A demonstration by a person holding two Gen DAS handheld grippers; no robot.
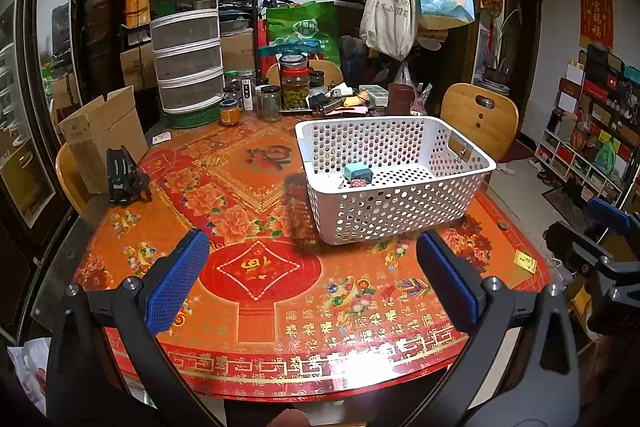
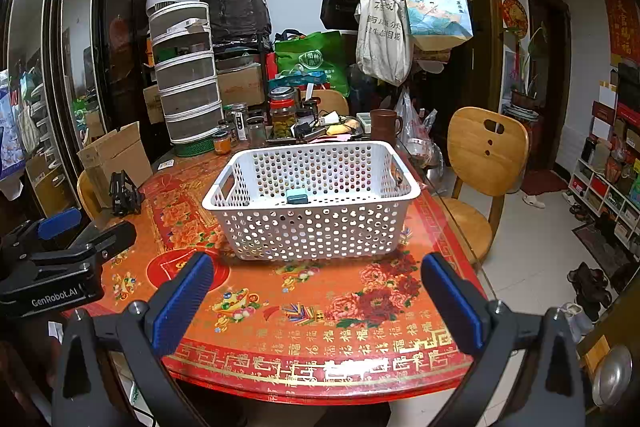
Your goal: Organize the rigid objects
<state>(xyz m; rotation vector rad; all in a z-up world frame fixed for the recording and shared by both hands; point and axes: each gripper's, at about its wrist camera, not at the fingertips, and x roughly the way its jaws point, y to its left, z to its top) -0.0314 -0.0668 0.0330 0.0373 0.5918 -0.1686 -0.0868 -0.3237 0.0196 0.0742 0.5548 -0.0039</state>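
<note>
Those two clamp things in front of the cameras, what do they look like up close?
Each gripper, left and right, has two black plastic arms with silver bolts, ending in fingers faced with blue textured pads. The left one's black body carries white "GenRobot.AI" lettering.

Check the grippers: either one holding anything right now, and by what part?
Nothing held. Left gripper and right gripper are both open and empty above the table, short of the white basket.

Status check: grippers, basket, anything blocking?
Left gripper and right gripper open, empty, above the table. White basket holds a teal box. Nothing between fingers and basket.
</note>
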